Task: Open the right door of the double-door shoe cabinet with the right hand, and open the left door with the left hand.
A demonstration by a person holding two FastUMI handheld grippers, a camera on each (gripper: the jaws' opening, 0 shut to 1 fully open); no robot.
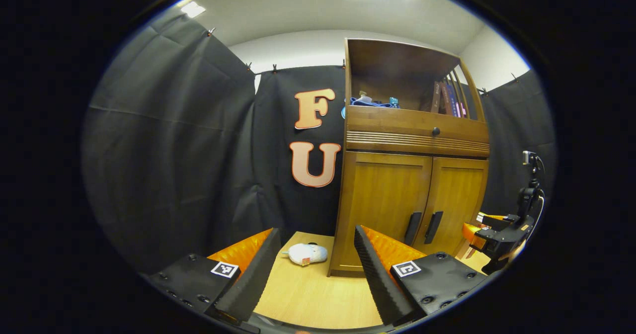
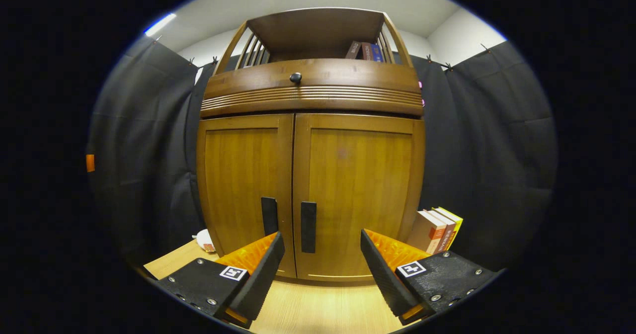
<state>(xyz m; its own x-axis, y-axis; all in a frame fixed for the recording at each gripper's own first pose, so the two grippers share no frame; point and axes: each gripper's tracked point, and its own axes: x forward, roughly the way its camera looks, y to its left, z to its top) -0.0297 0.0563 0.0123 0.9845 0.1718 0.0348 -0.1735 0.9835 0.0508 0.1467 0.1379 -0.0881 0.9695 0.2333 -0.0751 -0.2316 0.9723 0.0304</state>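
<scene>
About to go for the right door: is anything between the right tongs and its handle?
Nothing visible. In the right gripper view the right tongs are open and face the shut right door, with its handle just beyond the gap and bare tabletop below. The books lean off to the cabinet's right side.

A: What's cut off?
B: In the left gripper view, the far hand-held gripper (image 1: 489, 237), off to the right, runs into the edge; its fingers can't be made out.
A: And ahead of the right one?
B: The small white thing (image 2: 204, 240) is half hidden behind the shoe cabinet (image 2: 310, 175). The shelf's books (image 2: 366, 50) are too small to tell.
</scene>
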